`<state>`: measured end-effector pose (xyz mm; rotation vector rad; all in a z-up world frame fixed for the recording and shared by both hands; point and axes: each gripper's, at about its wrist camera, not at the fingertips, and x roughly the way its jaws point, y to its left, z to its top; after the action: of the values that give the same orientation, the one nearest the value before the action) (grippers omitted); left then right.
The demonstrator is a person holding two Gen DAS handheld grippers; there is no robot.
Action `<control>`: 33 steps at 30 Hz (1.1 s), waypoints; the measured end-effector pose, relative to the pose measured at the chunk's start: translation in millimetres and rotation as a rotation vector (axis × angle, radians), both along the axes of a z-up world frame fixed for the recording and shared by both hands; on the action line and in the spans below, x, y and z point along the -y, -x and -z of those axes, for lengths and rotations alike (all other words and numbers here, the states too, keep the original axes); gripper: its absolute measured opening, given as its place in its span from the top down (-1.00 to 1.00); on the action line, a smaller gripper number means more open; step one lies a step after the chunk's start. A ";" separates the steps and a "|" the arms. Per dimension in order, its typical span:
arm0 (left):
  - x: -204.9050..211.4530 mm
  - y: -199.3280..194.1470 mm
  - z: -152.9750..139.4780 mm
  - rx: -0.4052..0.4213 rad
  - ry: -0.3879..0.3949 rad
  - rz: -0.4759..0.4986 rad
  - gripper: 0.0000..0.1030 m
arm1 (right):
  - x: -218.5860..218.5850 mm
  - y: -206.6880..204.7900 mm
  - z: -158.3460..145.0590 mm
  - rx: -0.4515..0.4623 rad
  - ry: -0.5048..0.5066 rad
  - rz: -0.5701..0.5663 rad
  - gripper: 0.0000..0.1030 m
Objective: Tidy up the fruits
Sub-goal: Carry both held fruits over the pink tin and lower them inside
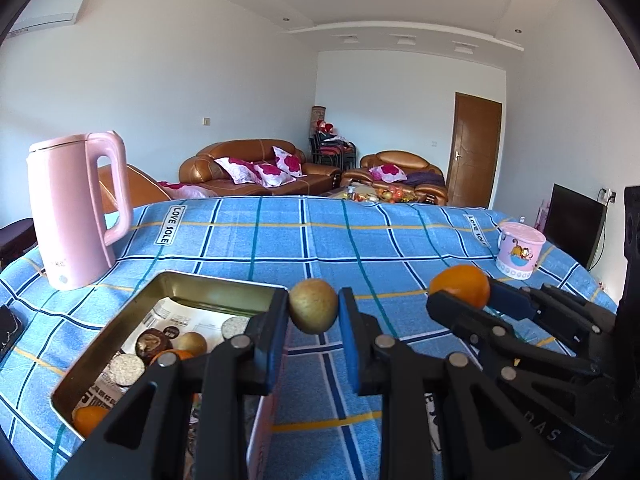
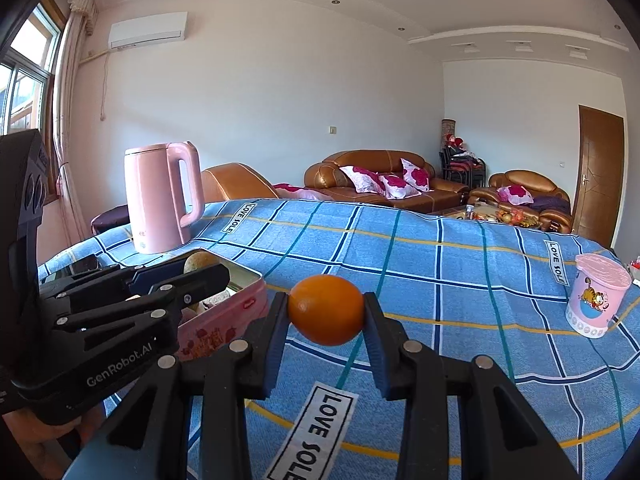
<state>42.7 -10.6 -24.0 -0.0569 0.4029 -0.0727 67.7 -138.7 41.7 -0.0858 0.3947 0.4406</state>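
Note:
My left gripper (image 1: 314, 306) is shut on a small green-brown fruit (image 1: 313, 306), held above the blue checked tablecloth just right of a metal tin (image 1: 208, 286). The tin holds several round fruits and wrapped snacks on printed paper. My right gripper (image 2: 326, 310) is shut on an orange (image 2: 327, 309), raised over the cloth. In the left wrist view the right gripper (image 1: 460, 294) and its orange (image 1: 461, 285) show at the right. In the right wrist view the left gripper (image 2: 200, 268) with the green-brown fruit (image 2: 199, 261) sits over the pink-sided tin (image 2: 224, 316).
A pink electric kettle (image 1: 76, 216) stands at the back left of the table. A pink cartoon cup (image 1: 519, 254) sits at the right. A dark object (image 1: 10, 328) lies at the left table edge. Sofas and a low table with fruit are beyond.

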 end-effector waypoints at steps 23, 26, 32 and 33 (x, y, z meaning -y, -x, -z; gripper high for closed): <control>-62.9 28.6 -7.5 -0.023 -0.057 -0.151 0.49 | -63.7 19.9 -20.3 0.012 -0.010 -0.139 0.25; -72.9 29.6 -6.6 -0.033 -0.050 -0.170 0.49 | -71.4 22.4 -21.9 0.015 -0.006 -0.156 0.25; -87.6 31.1 -4.7 -0.047 -0.057 -0.200 0.49 | -84.6 26.9 -24.6 0.021 0.004 -0.182 0.25; -89.5 31.7 -4.6 -0.048 -0.060 -0.204 0.49 | -87.0 27.1 -24.7 0.019 0.004 -0.186 0.25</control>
<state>11.0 78.9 -19.4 -0.0405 0.4449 0.1419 40.5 -51.8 66.4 -0.1312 0.3699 0.6219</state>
